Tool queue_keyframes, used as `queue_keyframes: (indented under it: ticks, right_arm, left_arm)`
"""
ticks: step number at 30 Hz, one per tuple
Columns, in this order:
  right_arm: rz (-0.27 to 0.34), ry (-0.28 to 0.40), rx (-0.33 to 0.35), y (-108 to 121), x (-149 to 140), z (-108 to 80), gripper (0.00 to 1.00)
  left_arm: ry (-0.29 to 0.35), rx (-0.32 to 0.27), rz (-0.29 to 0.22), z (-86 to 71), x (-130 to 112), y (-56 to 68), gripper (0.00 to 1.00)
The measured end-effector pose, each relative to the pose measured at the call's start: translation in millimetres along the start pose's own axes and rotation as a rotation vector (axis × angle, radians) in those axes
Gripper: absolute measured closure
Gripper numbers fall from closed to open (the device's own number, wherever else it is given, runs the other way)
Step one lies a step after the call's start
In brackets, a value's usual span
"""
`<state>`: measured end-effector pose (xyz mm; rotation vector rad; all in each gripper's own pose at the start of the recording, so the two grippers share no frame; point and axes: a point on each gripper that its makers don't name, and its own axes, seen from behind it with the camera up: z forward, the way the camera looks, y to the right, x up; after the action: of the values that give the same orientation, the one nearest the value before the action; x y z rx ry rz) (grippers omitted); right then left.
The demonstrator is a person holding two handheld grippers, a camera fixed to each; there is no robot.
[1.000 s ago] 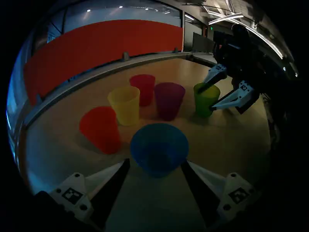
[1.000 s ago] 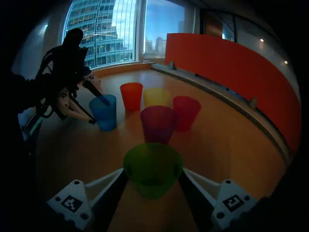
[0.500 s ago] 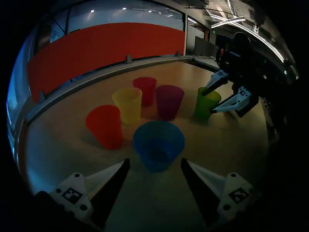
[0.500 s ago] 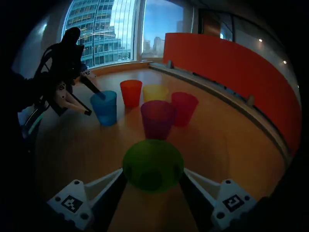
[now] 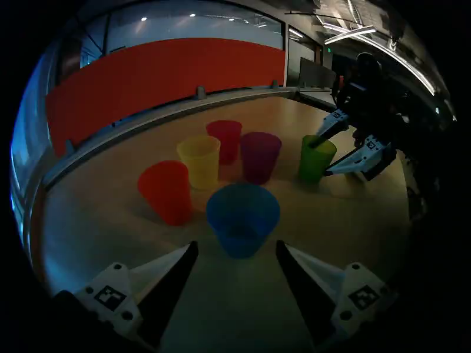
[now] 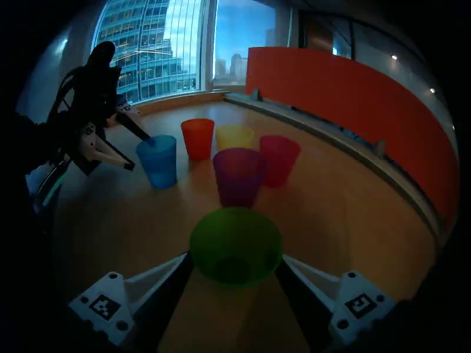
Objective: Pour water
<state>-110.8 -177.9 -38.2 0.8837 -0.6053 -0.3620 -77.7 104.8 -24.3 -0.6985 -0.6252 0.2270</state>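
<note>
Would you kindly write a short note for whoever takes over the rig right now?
Left hand-held gripper: open, blue cup between its fingertips; contact unclear.
Right hand-held gripper: open, green cup between its fingertips; contact unclear.
Orange cup, yellow cup, red cup, purple cup: upright on the table.
Done: both cups reached. Left: grip, lift, pour; water not discernible.

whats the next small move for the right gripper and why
Probably close the right gripper on the green cup: it stands upright on the table between the fingers, and a firm grip isn't evident yet.
</note>
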Motion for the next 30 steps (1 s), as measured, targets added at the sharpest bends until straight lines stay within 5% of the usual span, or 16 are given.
queue_keyframes:
  ticks: [30]
  right_arm:
    - [0.085,0.084,-0.152,4.1,-18.5,-75.9,0.01]
  left_arm:
    - [0.149,0.170,-0.063,-64.1,4.6,-20.1,0.02]
